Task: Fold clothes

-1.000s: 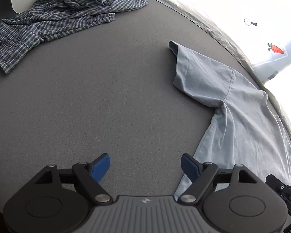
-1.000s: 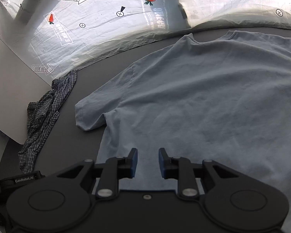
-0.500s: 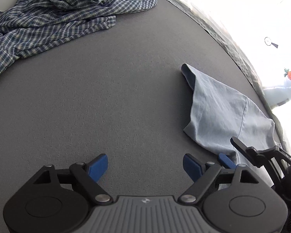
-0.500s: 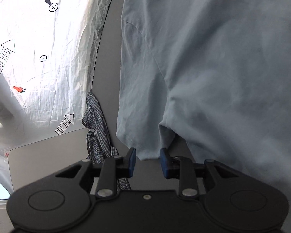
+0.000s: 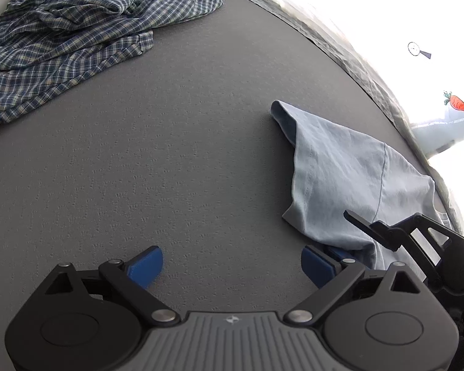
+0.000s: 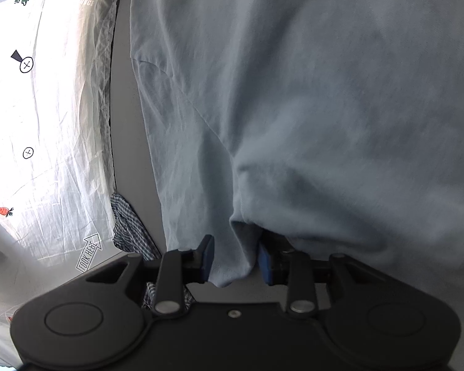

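Right gripper [image 6: 235, 258] jaws have parted around the light blue cotton T-shirt [image 6: 294, 108] fold, releasing it; left gripper [image 5: 232, 261] stays wide apart, empty.

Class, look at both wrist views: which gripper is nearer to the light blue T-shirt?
Right. The right gripper has the light blue T-shirt fabric between its fingers. The left gripper is open over bare grey mat, with the shirt off to its right.

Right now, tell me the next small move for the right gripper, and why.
Probably close the right gripper on the light blue T-shirt: its underarm fold sits between the open fingers but is not clamped. The left gripper is open over bare grey surface, so it cannot help yet.
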Available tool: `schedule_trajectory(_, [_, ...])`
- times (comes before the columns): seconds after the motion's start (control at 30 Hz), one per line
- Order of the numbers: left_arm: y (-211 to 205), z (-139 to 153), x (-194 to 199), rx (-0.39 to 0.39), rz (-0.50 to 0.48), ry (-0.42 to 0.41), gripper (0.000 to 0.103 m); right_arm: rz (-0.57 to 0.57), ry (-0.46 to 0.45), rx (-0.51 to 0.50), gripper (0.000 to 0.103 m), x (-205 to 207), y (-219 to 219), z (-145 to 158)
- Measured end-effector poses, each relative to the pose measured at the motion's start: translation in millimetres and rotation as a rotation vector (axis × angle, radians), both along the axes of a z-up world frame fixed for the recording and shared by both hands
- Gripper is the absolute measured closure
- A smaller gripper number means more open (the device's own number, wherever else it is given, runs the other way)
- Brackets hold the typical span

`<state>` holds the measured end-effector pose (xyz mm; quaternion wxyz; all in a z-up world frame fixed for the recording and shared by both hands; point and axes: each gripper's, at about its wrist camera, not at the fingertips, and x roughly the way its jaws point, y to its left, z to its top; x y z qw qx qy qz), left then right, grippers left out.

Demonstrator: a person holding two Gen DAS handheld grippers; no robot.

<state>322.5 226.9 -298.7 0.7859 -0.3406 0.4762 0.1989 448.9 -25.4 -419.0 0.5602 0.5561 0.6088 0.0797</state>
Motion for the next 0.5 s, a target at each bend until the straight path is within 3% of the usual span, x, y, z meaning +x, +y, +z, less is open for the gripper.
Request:
schedule_trajectory(0.03, [0.0, -0.3, -0.1, 0.000, -0.001, -0.002, 0.006, -0.004, 0.017, -0.005, 0.082, 1.0, 0.9, -0.3])
schedule_trajectory(0.07, [-0.1, -0.6, -0.3, -0.001, -0.001, -0.004, 0.006, -0.015, 0.028, -0.003, 0.097, 1.7, 1.4, -1.9])
schedule_trajectory(0.1, [-0.2, -0.7, -0.3, 0.000, -0.001, -0.005, 0.006, -0.027, 0.039, 0.004, 0.100, 1.9, 1.2, -3.1])
schedule_trajectory(0.2, [-0.8, -0.7, -0.3, 0.000, -0.006, -0.003, 0.006, -0.061, 0.061, 0.036, 0.100, 1.3, -1.2, -2.4])
schedule_trajectory(0.33, [-0.3, -0.3, -3.4, -0.001, 0.002, 0.007, 0.006, -0.114, 0.013, 0.127, 0.100, -2.4, -17.3, 17.0])
schedule_trajectory(0.5, [-6.5, 0.9, -2.9, 0.015, -0.016, 0.014, 0.006, -0.280, -0.043, 0.173, 0.100, -10.0, -76.9, 31.6])
